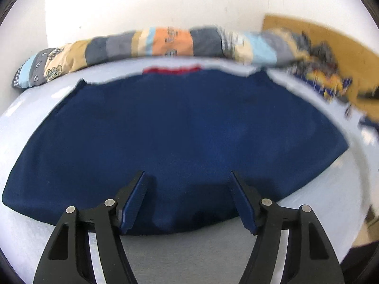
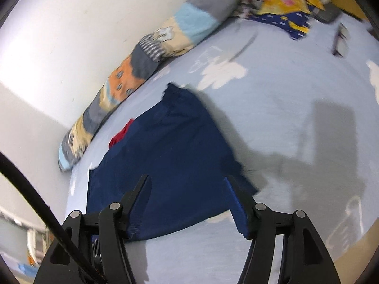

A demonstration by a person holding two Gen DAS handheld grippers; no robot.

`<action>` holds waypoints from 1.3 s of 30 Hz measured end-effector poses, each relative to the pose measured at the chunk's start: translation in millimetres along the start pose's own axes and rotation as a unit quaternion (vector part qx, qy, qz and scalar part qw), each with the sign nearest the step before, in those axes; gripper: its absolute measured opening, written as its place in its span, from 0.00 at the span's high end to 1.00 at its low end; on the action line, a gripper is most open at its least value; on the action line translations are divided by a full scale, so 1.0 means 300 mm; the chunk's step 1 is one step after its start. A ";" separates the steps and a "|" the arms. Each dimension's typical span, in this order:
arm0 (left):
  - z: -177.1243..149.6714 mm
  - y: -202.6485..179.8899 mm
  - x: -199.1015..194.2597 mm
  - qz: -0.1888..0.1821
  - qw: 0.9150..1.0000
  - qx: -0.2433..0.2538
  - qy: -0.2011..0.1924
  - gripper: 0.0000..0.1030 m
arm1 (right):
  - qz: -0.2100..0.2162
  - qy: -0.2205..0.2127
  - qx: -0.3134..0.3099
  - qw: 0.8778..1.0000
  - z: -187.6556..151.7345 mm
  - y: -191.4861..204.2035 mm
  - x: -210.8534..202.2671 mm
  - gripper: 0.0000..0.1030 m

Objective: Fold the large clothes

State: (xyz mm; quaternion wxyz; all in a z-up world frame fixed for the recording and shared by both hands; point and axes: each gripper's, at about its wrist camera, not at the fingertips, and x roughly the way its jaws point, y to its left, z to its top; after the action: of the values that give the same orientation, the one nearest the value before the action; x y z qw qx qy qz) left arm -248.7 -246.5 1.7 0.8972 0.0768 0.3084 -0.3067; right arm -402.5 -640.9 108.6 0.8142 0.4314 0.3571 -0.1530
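Navy-blue knit fills most of the left wrist view: a large sweater lies spread flat on a pale blue bed sheet, with a strip of red collar showing at its far edge. The left gripper hovers over the near hem, its jaws standing wide apart with nothing pinched between them. Beyond the sweater a long patchwork bolster runs along the white wall, and a heap of yellow and blue cloth sits at the right, blurred.

From the right wrist view the same sweater lies slantwise on the sheet, which is printed with white clouds. The right gripper is over the sweater's near corner, jaws wide, pads not pressing on the fabric. The bolster lies against the wall, apart from the sweater. A black cable crosses the lower left corner.
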 end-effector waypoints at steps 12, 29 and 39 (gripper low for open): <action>-0.019 0.014 -0.011 0.038 0.997 -0.060 -0.018 0.24 | 0.024 0.047 0.110 0.992 -0.014 -0.197 0.056 0.32; -0.036 0.000 0.078 0.075 0.996 -0.056 0.010 0.12 | 0.038 0.086 0.119 0.988 -0.075 -0.157 0.270 0.30; -0.035 -0.001 0.086 0.081 0.995 -0.055 0.011 0.11 | 0.076 0.063 0.115 0.988 -0.053 -0.119 0.293 0.31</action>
State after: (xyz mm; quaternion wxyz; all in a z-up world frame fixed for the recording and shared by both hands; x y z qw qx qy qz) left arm -238.1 -256.5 -22.2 0.9186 0.0554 0.3275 -0.2143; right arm -368.1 -643.6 18.6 0.7443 0.5567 0.3542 -0.1031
